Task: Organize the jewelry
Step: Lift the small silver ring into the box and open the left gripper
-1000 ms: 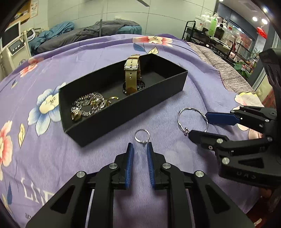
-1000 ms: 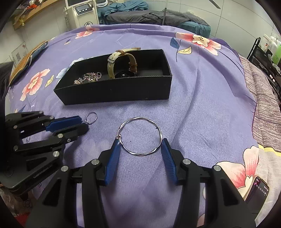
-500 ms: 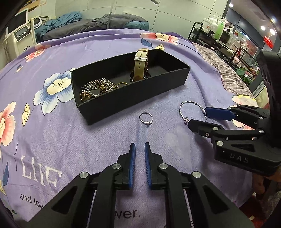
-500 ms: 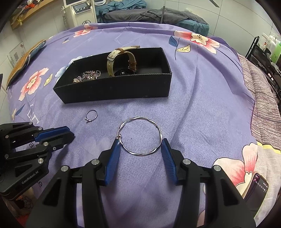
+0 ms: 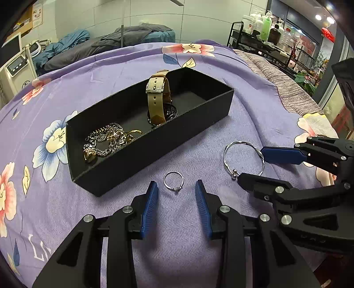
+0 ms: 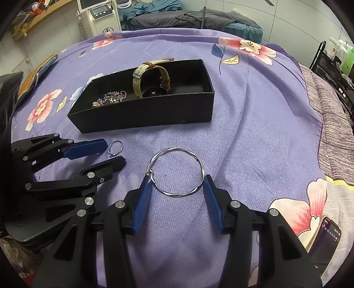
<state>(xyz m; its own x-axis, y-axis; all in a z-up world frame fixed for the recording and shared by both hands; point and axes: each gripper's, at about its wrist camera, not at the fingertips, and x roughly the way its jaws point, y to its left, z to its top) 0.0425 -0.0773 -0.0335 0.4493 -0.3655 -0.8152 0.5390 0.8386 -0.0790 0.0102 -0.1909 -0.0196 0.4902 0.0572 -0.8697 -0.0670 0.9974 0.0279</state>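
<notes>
A black tray (image 5: 154, 146) (image 6: 141, 115) on the purple floral cloth holds a tan-strapped watch (image 5: 156, 99) (image 6: 152, 77) and a heap of chains (image 5: 108, 139) (image 6: 110, 97). A small silver ring (image 5: 174, 181) (image 6: 115, 148) lies on the cloth in front of the tray. My left gripper (image 5: 176, 185) (image 6: 112, 152) is open with the ring between its fingertips. A silver bangle (image 5: 243, 158) (image 6: 177, 171) lies to the right. My right gripper (image 6: 177, 179) (image 5: 250, 165) is open, its fingers at both sides of the bangle.
A phone (image 6: 325, 239) lies at the near right edge of the cloth. A machine with a display (image 6: 99, 17) stands behind the bed at the left, bedding (image 6: 188, 20) lies at the back, and a shelf of bottles (image 5: 265, 26) stands at the right.
My left gripper drew back from the ring while narrow, then opened wide and came forward so the ring lies between its fingertips. The right gripper and bangle have not moved.
</notes>
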